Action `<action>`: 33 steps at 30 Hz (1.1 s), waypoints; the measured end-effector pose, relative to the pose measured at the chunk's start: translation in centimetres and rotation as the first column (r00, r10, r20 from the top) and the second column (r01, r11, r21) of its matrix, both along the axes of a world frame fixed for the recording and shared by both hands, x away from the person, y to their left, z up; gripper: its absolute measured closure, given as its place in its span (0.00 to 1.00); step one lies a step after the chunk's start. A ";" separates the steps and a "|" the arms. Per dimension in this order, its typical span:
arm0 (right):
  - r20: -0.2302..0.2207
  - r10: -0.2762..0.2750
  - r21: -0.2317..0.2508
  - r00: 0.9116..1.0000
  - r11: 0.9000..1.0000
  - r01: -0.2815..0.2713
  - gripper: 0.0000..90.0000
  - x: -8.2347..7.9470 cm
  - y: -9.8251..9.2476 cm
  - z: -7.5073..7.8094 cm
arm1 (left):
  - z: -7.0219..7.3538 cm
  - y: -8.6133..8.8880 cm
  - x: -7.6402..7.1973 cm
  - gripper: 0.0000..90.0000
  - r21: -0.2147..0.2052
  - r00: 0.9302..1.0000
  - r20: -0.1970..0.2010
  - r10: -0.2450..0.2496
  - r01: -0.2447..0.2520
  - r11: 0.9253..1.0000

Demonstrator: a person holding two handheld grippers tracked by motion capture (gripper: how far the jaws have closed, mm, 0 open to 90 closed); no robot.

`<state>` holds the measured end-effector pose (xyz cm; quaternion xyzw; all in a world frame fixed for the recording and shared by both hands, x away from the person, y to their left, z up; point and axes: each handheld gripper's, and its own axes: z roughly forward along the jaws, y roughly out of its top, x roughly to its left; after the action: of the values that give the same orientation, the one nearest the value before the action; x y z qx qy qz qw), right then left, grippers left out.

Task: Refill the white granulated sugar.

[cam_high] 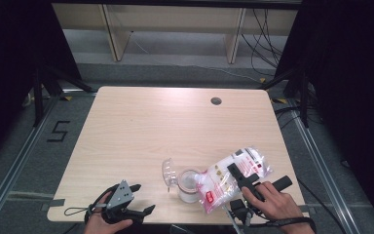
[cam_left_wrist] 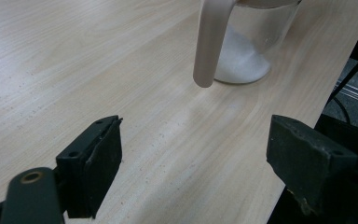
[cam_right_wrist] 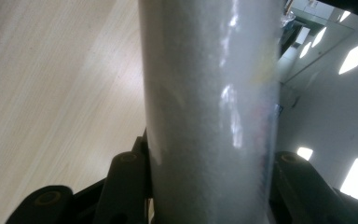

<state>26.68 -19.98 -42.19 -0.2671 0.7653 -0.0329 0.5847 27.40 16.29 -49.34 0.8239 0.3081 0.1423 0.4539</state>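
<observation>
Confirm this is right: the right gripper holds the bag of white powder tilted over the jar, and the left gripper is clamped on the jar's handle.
Not quite. In the left gripper view the left gripper is open, short of the jar and its handle. The right gripper does hold the bag over the jar.

I look along my right gripper [cam_right_wrist: 209, 186]: its two black jaws rise from six o'clock and press on either side of a clear plastic bag [cam_right_wrist: 209, 102] packed with white grains. Pale wooden table [cam_right_wrist: 51, 93] fills nine o'clock. Bright ceiling lights sit toward three o'clock.
</observation>
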 end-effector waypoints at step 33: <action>-0.007 0.012 0.017 1.000 1.000 -0.012 0.71 0.0 -0.1 0.1 | 0.0 0.0 0.0 0.20 0.003 1.000 -0.002 0.000 0.000 1.000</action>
<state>26.70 -20.07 -42.09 -0.2669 0.7661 -0.0220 0.5843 27.37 16.29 -49.31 0.8247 0.3084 0.1417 0.4524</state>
